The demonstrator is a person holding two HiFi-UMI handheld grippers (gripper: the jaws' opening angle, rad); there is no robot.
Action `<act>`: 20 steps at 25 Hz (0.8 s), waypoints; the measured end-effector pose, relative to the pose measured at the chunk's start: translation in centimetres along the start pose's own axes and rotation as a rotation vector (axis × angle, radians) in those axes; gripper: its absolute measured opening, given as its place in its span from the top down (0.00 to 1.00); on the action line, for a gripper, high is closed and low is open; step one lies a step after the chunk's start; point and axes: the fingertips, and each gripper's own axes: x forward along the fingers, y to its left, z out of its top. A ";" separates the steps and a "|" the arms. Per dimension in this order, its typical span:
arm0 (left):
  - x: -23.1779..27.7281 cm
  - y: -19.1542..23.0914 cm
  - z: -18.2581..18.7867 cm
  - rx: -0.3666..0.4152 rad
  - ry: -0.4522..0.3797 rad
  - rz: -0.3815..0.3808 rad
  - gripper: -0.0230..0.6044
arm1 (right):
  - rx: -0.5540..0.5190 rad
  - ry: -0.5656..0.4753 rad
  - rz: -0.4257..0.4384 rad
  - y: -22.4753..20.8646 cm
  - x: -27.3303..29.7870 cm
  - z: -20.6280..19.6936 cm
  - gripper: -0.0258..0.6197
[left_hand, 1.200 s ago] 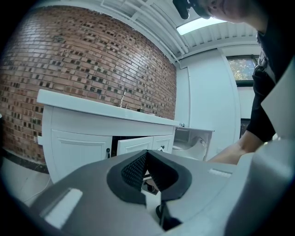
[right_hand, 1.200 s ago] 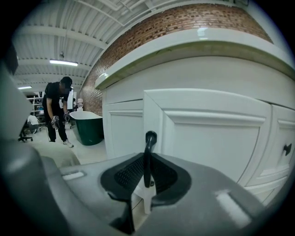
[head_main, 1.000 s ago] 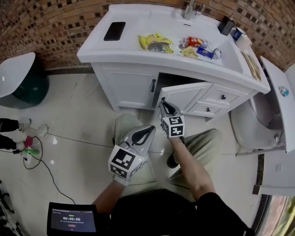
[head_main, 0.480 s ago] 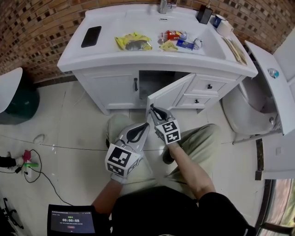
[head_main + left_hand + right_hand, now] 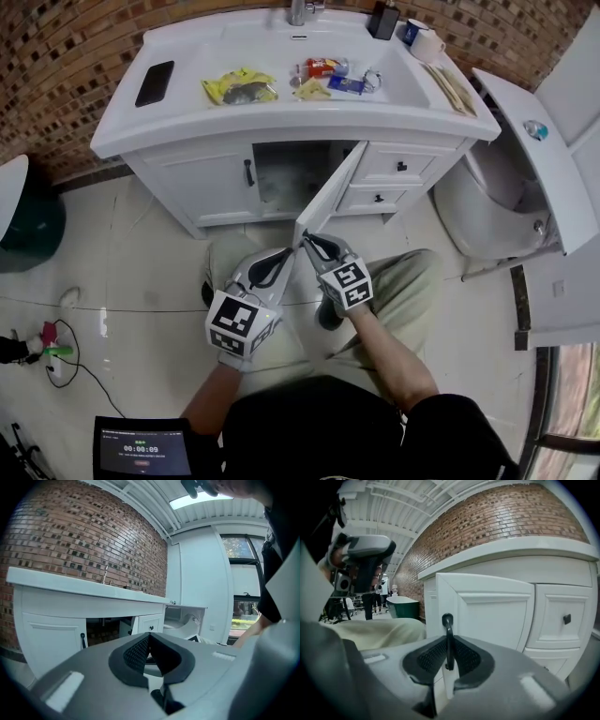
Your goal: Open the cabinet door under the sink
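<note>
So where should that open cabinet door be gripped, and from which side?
By the thin black handle on the outer face of the cabinet door, near its free edge. It stands upright and clear of the panel, so jaws close across it from the front, as the right gripper does.

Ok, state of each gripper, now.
Left gripper: closed, holding nothing.
Right gripper: closed on the black handle of the cabinet door.

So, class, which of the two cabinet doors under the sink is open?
The door beside the drawers: it stands swung outward, its handle clamped in the right gripper. The other door sits shut.
</note>
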 end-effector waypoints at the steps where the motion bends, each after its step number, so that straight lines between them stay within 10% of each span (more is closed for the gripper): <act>1: 0.2 -0.2 0.0 0.000 0.000 -0.005 0.94 | 0.003 0.004 -0.001 -0.1 -0.5 -0.2 0.91; 20: 5.3 -5.7 0.5 0.038 0.007 -0.112 0.94 | 0.026 -0.013 -0.048 -4.8 -8.5 -3.1 0.92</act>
